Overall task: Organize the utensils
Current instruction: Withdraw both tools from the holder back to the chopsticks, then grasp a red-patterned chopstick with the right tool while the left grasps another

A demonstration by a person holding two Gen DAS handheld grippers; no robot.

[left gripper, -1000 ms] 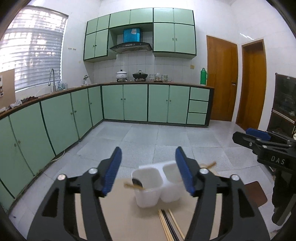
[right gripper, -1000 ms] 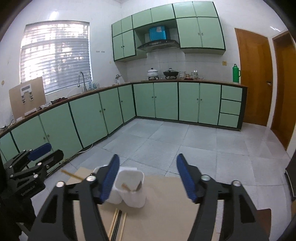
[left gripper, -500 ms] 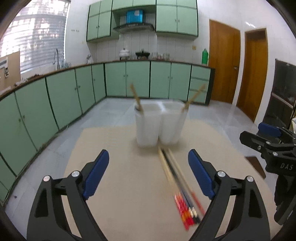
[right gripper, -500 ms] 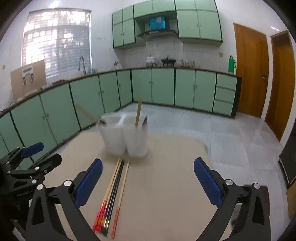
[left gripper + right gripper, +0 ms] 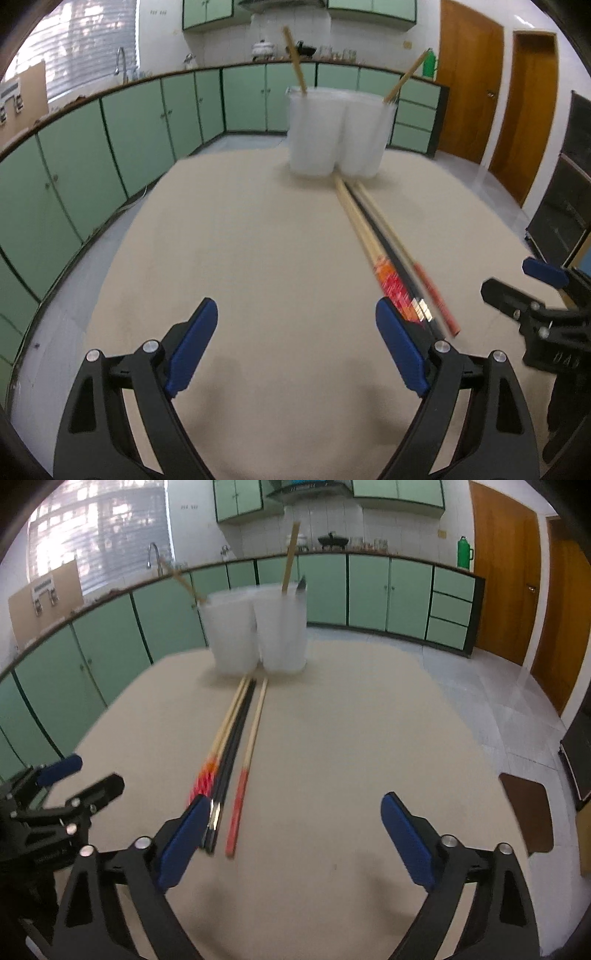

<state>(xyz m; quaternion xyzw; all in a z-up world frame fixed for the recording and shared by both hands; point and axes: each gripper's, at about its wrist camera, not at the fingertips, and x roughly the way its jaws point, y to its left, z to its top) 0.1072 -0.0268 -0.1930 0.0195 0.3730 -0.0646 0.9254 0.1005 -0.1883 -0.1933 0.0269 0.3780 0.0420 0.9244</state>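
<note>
Left wrist view: the left gripper (image 5: 295,345) has dropped toward the beige table (image 5: 240,240) since a second ago, jaws wider, nothing between them. The chopsticks (image 5: 373,236) lie past its right finger, reaching to the white holder (image 5: 338,133).

Right wrist view: the right gripper (image 5: 291,834), likewise lower, empty, jaws closing slightly from wide. Chopsticks (image 5: 236,738) beside its left finger; holder (image 5: 258,631) behind them.

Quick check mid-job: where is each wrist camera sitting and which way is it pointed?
Left wrist: on the left gripper, angled down at the table; own open fingers show, right gripper at right.
Right wrist: on the right gripper, jaws closing on nothing; left gripper at left.
Shared: chopsticks, white holder, green cabinets.
</note>
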